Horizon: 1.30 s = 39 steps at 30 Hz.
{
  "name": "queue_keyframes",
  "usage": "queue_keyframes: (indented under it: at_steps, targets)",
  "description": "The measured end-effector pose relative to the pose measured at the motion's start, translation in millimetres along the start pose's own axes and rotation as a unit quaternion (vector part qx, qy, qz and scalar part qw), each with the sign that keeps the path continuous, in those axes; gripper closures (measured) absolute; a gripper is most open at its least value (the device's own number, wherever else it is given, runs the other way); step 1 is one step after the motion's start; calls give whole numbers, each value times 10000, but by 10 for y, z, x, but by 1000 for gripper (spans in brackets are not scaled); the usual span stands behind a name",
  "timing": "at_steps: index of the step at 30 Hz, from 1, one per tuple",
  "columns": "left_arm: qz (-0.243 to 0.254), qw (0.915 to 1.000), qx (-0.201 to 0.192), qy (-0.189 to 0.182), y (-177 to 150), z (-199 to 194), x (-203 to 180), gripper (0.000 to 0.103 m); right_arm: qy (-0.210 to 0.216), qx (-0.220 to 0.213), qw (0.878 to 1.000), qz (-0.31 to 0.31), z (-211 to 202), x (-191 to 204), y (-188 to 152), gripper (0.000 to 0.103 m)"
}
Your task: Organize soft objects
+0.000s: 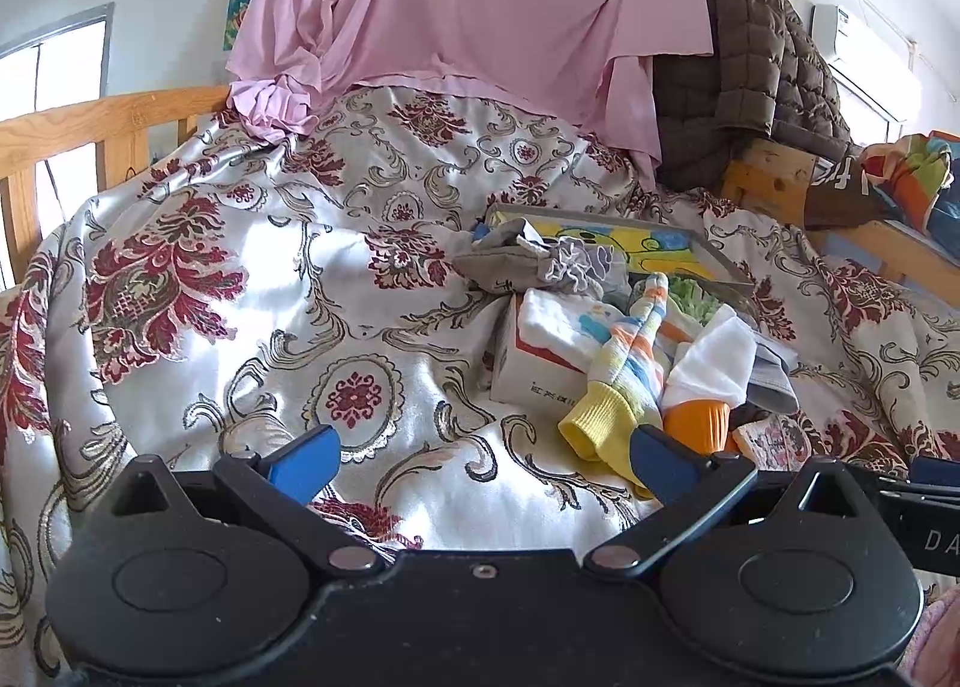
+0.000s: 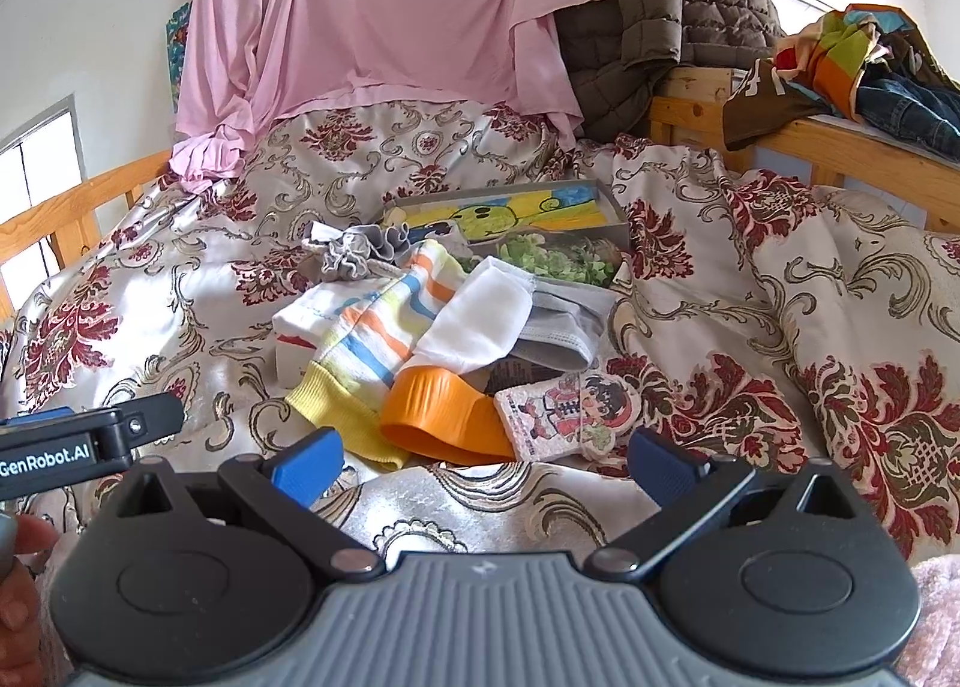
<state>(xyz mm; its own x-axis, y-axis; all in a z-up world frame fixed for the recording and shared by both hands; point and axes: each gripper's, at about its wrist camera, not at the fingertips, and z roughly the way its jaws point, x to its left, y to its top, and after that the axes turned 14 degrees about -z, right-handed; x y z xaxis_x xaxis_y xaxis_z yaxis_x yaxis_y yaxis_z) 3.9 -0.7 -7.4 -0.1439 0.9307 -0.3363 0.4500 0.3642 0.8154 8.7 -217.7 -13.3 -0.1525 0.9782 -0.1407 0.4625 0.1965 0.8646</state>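
Left tool: blue-tipped fingers spread wide, nothing between them; it hovers low over the bedspread, its right fingertip just beside the yellow cuff.
Right tool: fingers equally wide apart, empty, held over the bedspread just short of the sock pile.
Hand: a few fingers show at the lower left edge of the right wrist view, below the other tool's body.
Bedspread: shiny cream satin with dark red floral medallions, rumpled, covering the bed.
Striped sock: white with blue, orange and yellow bands and a yellow cuff, lying at the front of the pile, draped over a small white box.
Orange-cuffed sock: white body, orange ribbed cuff toward the tools, touching the striped sock on its right.
Cartoon patch: small pink printed piece just right of the orange cuff.
Grey garment: folded, partly under the white sock.
Grey ruffled cloth: bunched behind the pile.
Shallow box: grey rim, yellow cartoon drawing inside, behind the socks.
Pink sheet: hanging at the far end of the bed.
Brown quilted jacket: draped on the wooden frame to the right of the sheet.
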Motion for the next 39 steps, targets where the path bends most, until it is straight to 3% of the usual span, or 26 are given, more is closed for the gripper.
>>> queue_keyframes:
  at_steps: [9, 19, 24, 31, 35, 39]
  targets:
    - [-174, 9990, 328, -251, 150, 299, -30, 1, 346, 167, 9993, -31, 141, -53, 101, 0]
    - [8, 9935, 824, -784, 469, 884, -146, 1, 982, 761, 9923, 6, 590, -72, 214, 0]
    - [38, 9856, 1280, -1100, 528, 1228, -183, 1, 1189, 891, 9887, 181, 823, -129, 280, 1]
    - [417, 9713, 1805, -1490, 511, 1536, -304, 1, 1337, 853, 9869, 294, 1042, -148, 310, 12]
    - [320, 9612, 2179, -1663, 509, 1672, -295, 12, 1384, 814, 9865, 319, 1106, -138, 320, 17]
    - [60, 9510, 2513, -1799, 503, 1799, -276, 26, 1410, 825, 9862, 284, 1188, -105, 323, 34]
